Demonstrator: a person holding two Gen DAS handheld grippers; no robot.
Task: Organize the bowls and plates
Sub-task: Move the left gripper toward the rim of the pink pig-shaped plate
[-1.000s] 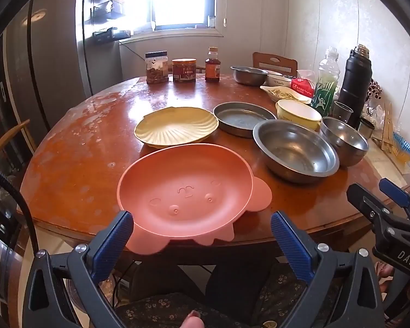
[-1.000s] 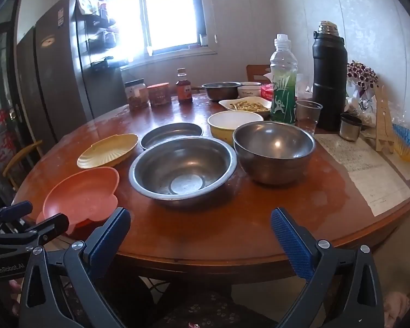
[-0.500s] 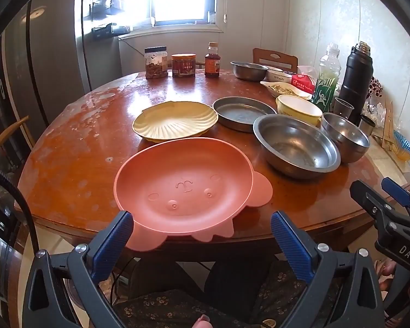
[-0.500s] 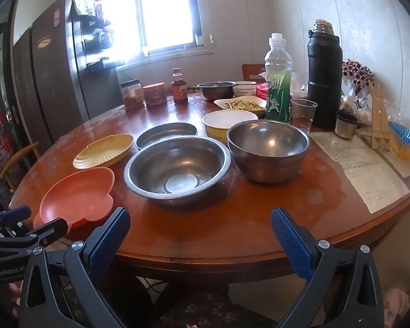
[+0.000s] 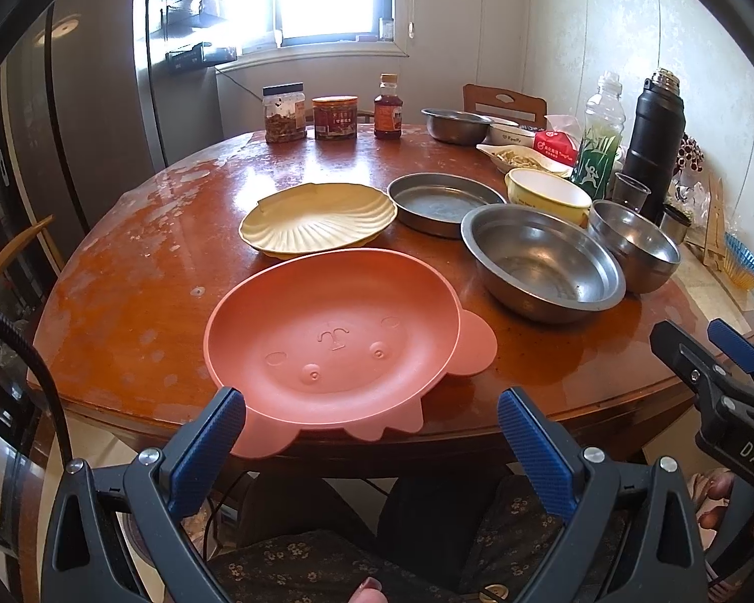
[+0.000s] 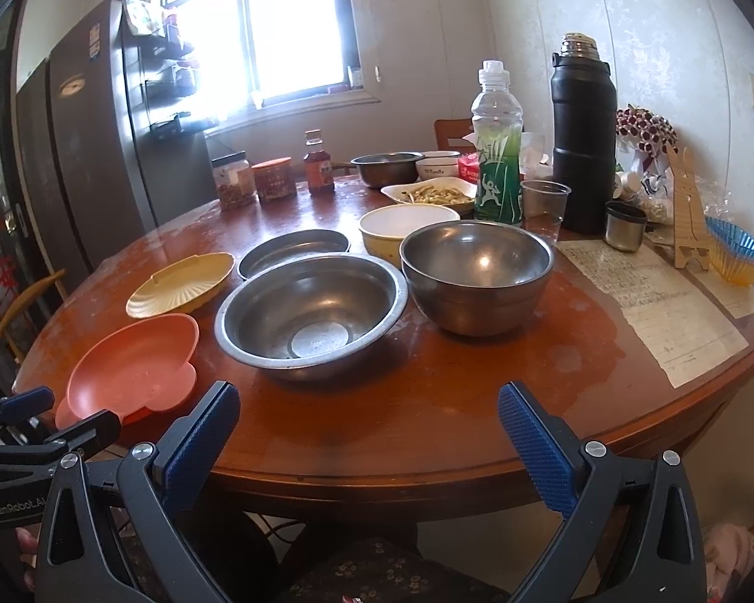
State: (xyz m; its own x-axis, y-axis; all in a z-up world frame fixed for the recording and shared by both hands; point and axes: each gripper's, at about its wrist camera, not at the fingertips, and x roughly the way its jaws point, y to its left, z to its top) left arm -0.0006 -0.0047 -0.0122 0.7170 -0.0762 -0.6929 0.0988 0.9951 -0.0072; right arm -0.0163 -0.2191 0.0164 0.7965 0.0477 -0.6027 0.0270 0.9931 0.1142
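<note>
An orange pig-face plate (image 5: 334, 346) (image 6: 133, 369) lies at the near edge of the round wooden table (image 5: 125, 271), just beyond my open left gripper (image 5: 372, 427). Behind it sit a yellow shell plate (image 5: 319, 218) (image 6: 181, 284) and a flat steel dish (image 5: 442, 198) (image 6: 294, 248). A wide steel bowl (image 5: 543, 264) (image 6: 311, 316), a deeper steel bowl (image 5: 633, 246) (image 6: 477, 274) and a yellow bowl (image 5: 548, 193) (image 6: 407, 226) stand to the right. My right gripper (image 6: 369, 427) is open before the table edge, holding nothing.
Jars (image 5: 284, 113) and a sauce bottle (image 5: 388, 106) stand at the far side, with another steel bowl (image 5: 455, 125) and a dish of food (image 6: 432, 196). A green bottle (image 6: 496, 151), black thermos (image 6: 583, 140), plastic cup (image 6: 543, 203) and papers (image 6: 648, 301) crowd the right. A fridge (image 6: 90, 151) stands left.
Both grippers have risen slightly and tilted down, so the table sits lower and nearer in view. Nothing on the table has moved.
</note>
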